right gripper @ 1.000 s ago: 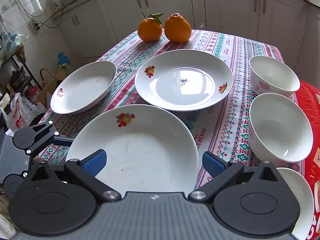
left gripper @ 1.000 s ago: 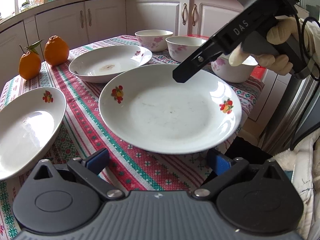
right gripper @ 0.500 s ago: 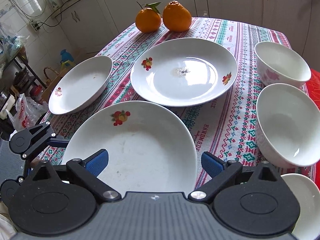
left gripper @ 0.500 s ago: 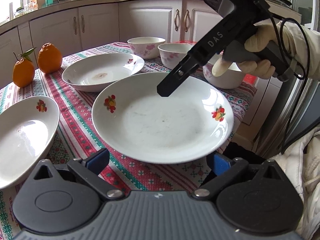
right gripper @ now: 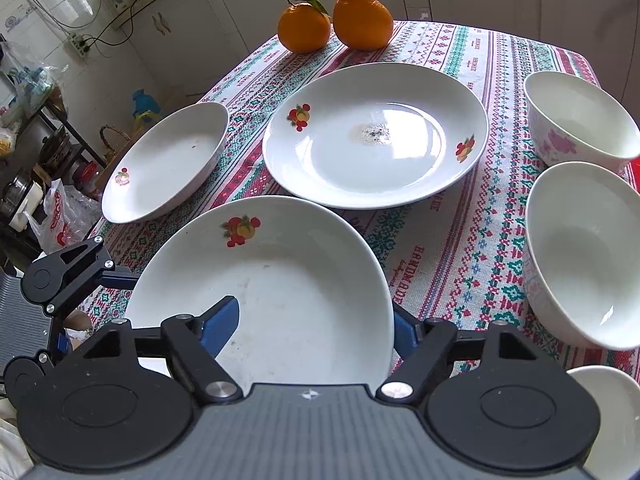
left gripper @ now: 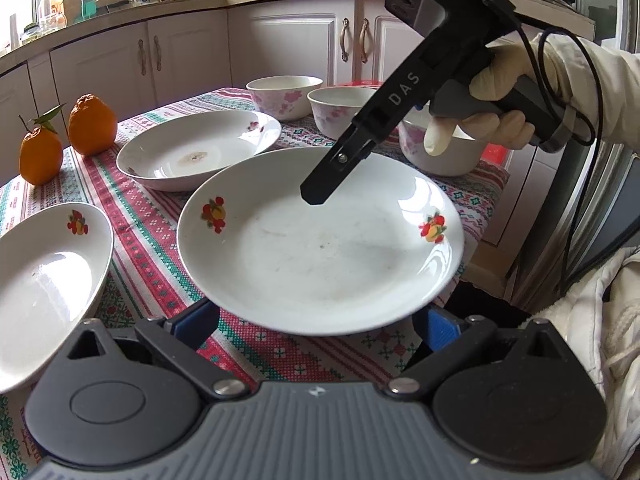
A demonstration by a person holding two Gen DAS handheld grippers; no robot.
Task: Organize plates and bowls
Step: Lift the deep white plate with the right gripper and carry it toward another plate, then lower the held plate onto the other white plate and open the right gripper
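The nearest plate (right gripper: pixel 276 300) sits at the table's near edge, and part of it sticks out past the cloth. The right gripper (right gripper: pixel 316 328) has just been closing on it: one blue pad (right gripper: pixel 220 326) lies inside the plate and the other is outside the rim, so it looks like it is pinching the rim, though I cannot see if both pads press hard. The left gripper (left gripper: pixel 316 320) has its jaws spread wide, low by the plate's near edge, holding nothing. I think the plate could slip, because it is smooth and held only at one side. If it tips, it may fall off the table edge or bang the second plate (right gripper: pixel 376 136) just behind it. It could also bump the bowl (right gripper: pixel 588 252) close on the right. The left wrist view shows the person's gloved hand (left gripper: pixel 492 108) on the handle and the right gripper's arm coming down over the plate. The right wrist view does not show that, but it shows the pads at the rim and all of the third plate (right gripper: pixel 168 160), the bowls and two oranges (right gripper: pixel 336 20) at the far end.
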